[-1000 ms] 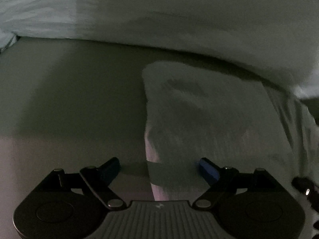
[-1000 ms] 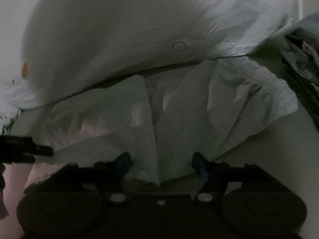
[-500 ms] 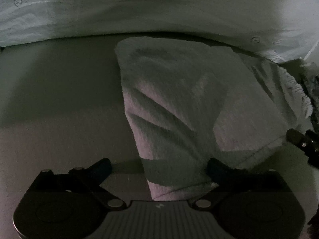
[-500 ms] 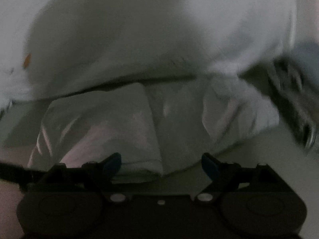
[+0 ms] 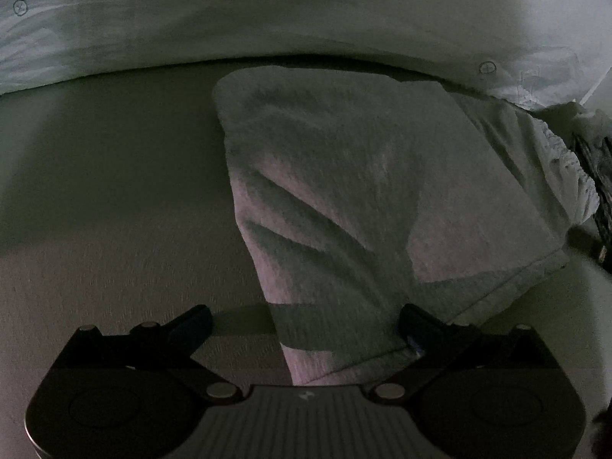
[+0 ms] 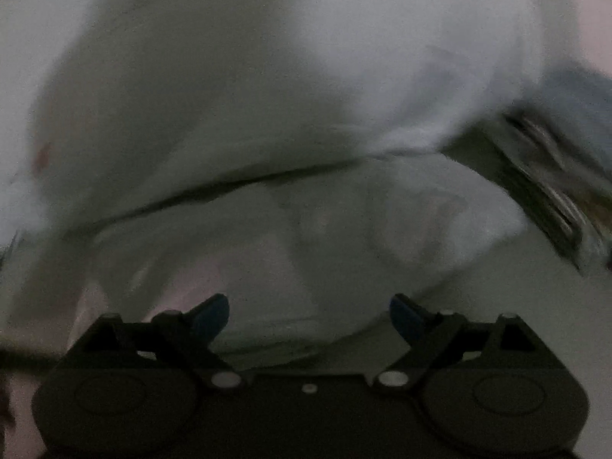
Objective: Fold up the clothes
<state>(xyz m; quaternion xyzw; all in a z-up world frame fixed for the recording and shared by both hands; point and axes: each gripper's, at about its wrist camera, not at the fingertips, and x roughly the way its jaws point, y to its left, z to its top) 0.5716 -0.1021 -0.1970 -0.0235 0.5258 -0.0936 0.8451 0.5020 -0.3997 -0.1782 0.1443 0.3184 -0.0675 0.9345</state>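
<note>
A pale folded towel (image 5: 344,206) lies flat on the bed sheet (image 5: 107,199) in dim light. Its near corner lies between the fingers of my left gripper (image 5: 304,323), which is open and not holding it. In the blurred right wrist view the same towel (image 6: 344,237) lies just ahead of my right gripper (image 6: 310,313), which is open and empty with its jaws wide apart above the towel's near edge.
A large white pillow with small prints (image 5: 267,15) runs along the back of the bed and fills the top of the right wrist view (image 6: 267,76). Dark patterned fabric (image 6: 547,183) lies at the right. Bare sheet extends to the left of the towel.
Both grippers have drawn back from the towel, and the right jaws have opened wider. The towel now lies flat and folded; the right view is blurred by motion.
</note>
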